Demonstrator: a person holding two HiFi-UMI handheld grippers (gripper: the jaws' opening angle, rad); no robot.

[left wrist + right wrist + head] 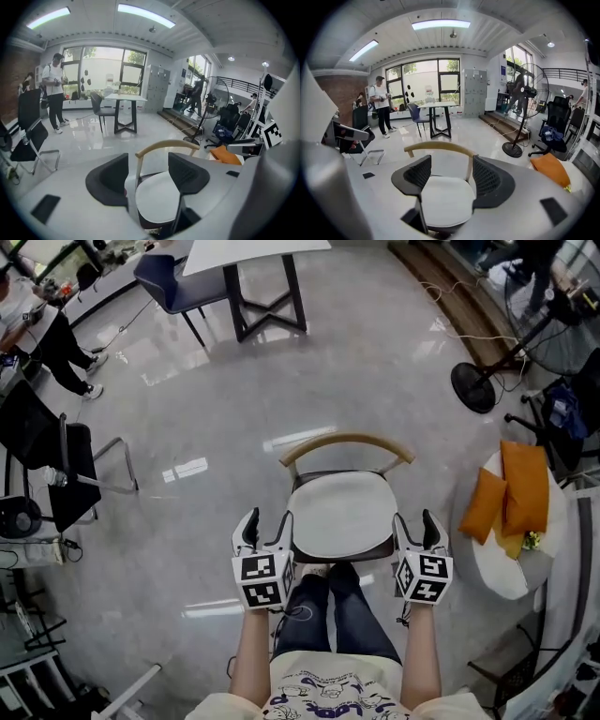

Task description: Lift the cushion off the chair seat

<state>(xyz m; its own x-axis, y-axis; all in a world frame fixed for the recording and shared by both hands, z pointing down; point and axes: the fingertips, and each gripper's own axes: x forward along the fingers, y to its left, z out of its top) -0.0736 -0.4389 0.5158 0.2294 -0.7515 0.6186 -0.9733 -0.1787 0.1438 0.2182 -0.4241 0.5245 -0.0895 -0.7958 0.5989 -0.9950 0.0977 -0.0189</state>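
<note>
A white cushion (339,512) lies flat on the seat of a chair with a curved wooden back (347,441). My left gripper (266,529) is at the seat's front left corner, open, with nothing between its fingers. At the seat's front right corner my right gripper (416,526) is open and empty too. In the left gripper view the cushion (157,201) shows in the gap of the left gripper (149,176), below the wooden back (166,146). The right gripper view likewise frames the cushion (443,199) within the right gripper (451,180).
A round white table (502,573) with orange cushions (520,488) stands close on the right. A floor fan (473,385) is at the back right, a black folding chair (56,460) at the left, a black-legged table (262,287) and a blue chair (173,282) behind. The person's legs (328,610) are just before the seat.
</note>
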